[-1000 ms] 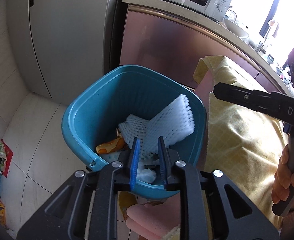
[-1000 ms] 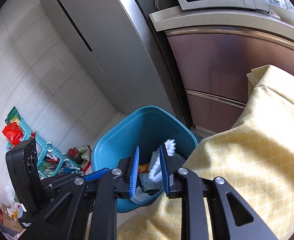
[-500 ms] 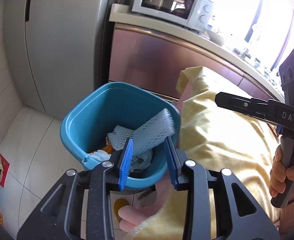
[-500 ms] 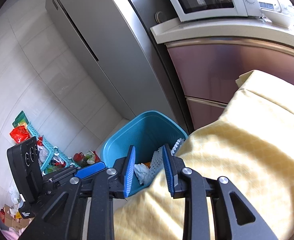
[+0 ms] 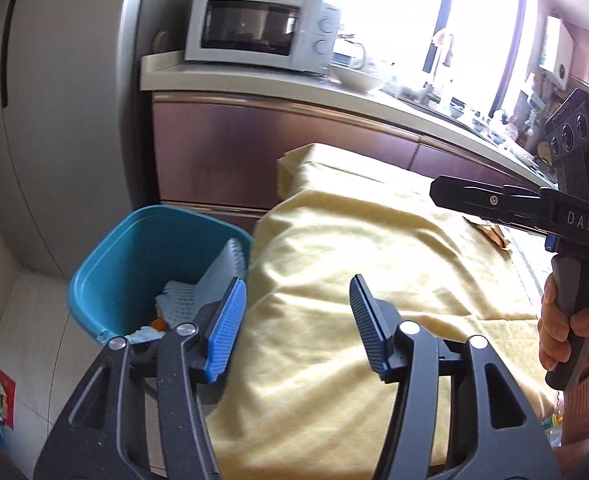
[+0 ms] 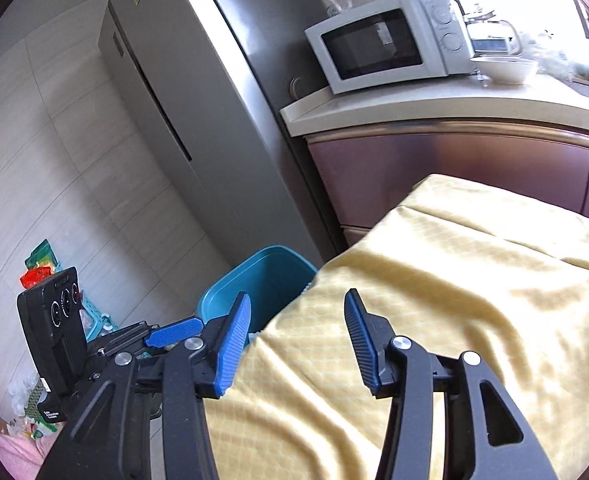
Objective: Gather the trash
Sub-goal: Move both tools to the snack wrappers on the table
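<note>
My left camera looks out between my left tongs, close above the yellow cloth, toward the microwave. My right camera faces likewise; both share the cloth, blue bin and fridge.

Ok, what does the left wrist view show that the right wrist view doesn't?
Left only: white foam netting and orange scraps inside the teal plastic bin, plus the hand holding the right tongs. Right only: a green basket of clutter on the floor and the left tongs' camera box. Both: bin, yellow tablecloth, white microwave, grey fridge, and each view's own tongs open and empty, left, right.
</note>
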The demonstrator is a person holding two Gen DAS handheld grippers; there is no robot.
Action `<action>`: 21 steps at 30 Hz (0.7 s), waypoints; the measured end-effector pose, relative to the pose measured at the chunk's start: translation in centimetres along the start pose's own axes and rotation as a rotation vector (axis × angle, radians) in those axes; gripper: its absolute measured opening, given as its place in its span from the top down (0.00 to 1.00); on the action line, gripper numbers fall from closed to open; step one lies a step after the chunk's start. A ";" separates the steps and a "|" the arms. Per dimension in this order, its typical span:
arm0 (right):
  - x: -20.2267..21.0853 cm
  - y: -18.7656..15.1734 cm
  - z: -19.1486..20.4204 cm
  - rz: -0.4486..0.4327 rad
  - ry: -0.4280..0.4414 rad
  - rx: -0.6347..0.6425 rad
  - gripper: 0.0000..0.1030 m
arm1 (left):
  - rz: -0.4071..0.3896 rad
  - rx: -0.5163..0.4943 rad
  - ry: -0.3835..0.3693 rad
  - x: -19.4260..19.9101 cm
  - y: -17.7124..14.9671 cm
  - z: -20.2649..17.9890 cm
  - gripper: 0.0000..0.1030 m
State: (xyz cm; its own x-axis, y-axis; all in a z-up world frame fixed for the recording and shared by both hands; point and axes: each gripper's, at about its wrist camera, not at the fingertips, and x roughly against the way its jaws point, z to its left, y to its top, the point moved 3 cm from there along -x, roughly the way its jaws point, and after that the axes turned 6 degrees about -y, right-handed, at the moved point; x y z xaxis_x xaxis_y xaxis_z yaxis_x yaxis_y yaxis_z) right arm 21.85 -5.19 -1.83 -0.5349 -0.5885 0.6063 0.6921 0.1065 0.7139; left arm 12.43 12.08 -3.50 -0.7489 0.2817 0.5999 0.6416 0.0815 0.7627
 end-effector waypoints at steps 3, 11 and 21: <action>2.3 -0.5 -1.7 -0.031 -0.032 -0.015 0.52 | 0.000 -0.039 -0.035 -0.4 0.3 -2.5 0.43; 8.1 -2.6 -8.0 -0.082 -0.178 -0.096 0.50 | 0.024 -0.154 -0.154 -2.8 0.9 -10.1 0.39; 13.1 -4.2 -17.6 -0.143 -0.346 -0.250 0.50 | 0.123 -0.256 -0.303 -9.6 1.6 -19.0 0.39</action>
State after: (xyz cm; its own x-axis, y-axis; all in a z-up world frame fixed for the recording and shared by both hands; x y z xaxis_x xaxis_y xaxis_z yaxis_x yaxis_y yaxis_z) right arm 20.46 -27.41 -3.09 -0.7349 -0.2761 0.6194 0.6724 -0.1785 0.7183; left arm 17.47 -8.65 -3.40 -0.5619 0.5459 0.6215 0.6328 -0.2003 0.7480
